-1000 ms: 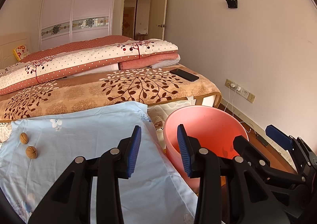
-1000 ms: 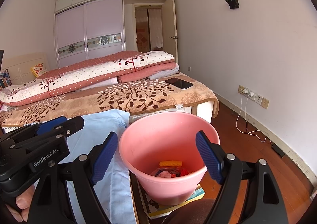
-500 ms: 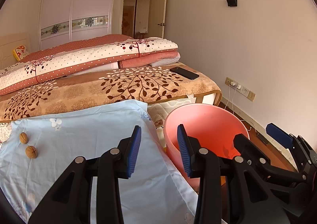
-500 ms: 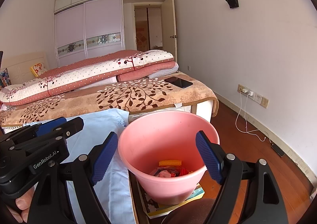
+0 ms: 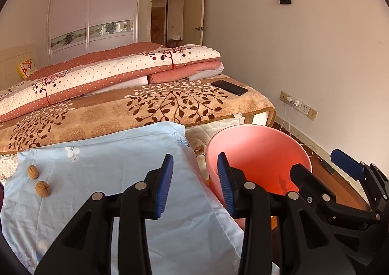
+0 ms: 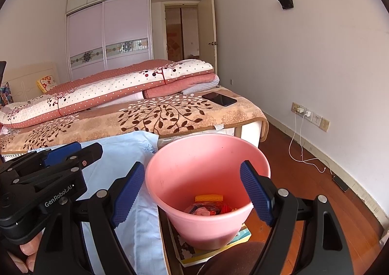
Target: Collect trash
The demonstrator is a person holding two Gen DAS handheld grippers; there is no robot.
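Observation:
A pink bucket (image 6: 206,177) stands beside the bed on a book, with coloured wrappers (image 6: 209,206) in its bottom. It also shows in the left wrist view (image 5: 257,153). Two walnuts (image 5: 39,181) lie on the light blue sheet (image 5: 109,168) at the left. My left gripper (image 5: 194,183) is open and empty, over the sheet's right edge next to the bucket. My right gripper (image 6: 192,193) is open wide and empty, its blue pads either side of the bucket above its rim.
A folded quilt (image 6: 109,95) and a black phone (image 6: 218,99) lie on the patterned blanket (image 5: 158,109) behind. A book (image 6: 218,248) lies under the bucket. A charger cable (image 6: 301,153) runs across the wooden floor by the right wall.
Both views have risen very slightly. Both grippers stay open and nothing was picked up or dropped.

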